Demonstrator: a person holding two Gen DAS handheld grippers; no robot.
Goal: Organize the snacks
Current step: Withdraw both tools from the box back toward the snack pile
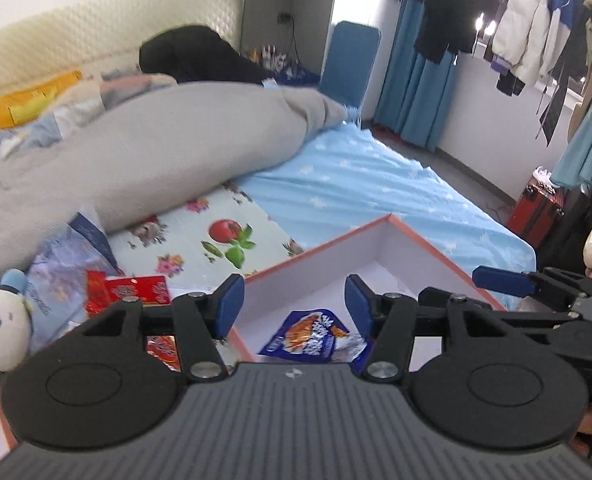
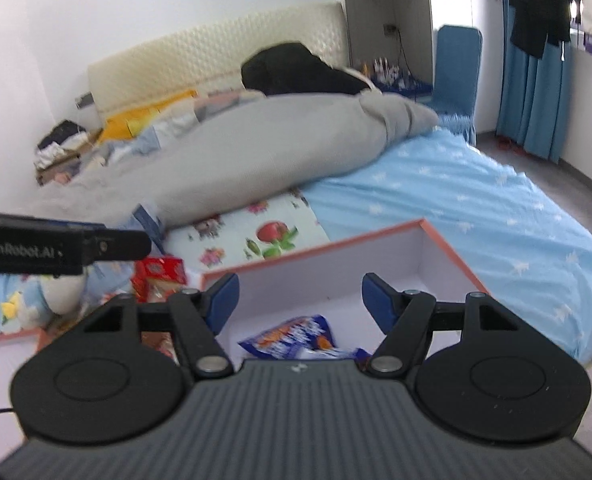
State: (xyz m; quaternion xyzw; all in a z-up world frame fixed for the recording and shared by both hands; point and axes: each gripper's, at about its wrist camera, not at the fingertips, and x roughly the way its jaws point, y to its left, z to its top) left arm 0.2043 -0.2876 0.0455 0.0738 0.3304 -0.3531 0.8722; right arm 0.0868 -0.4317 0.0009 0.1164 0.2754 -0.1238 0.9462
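Blue snack packet [image 1: 314, 336] lying inside the white box [image 1: 324, 248] with the orange rim, on the bed. One snack sorted, then. Still outside, left of the box: red packets [image 1: 135, 290] on the flowered cloth [image 1: 199, 240], beside a plush toy [image 1: 1, 320]. Left gripper [image 1: 291, 304] spread open, holding nothing. Right gripper [image 2: 300, 300] likewise open and empty above the box. More left to gather, probably.

snack pack [image 1: 310, 336]: I see glossy, crinkly plastic film
box [image 1: 328, 276]: matt white card inside, looks smooth to me
blanket [image 1: 143, 160]: soft grey cloth
left tool [image 1: 293, 306]: matt black plastic
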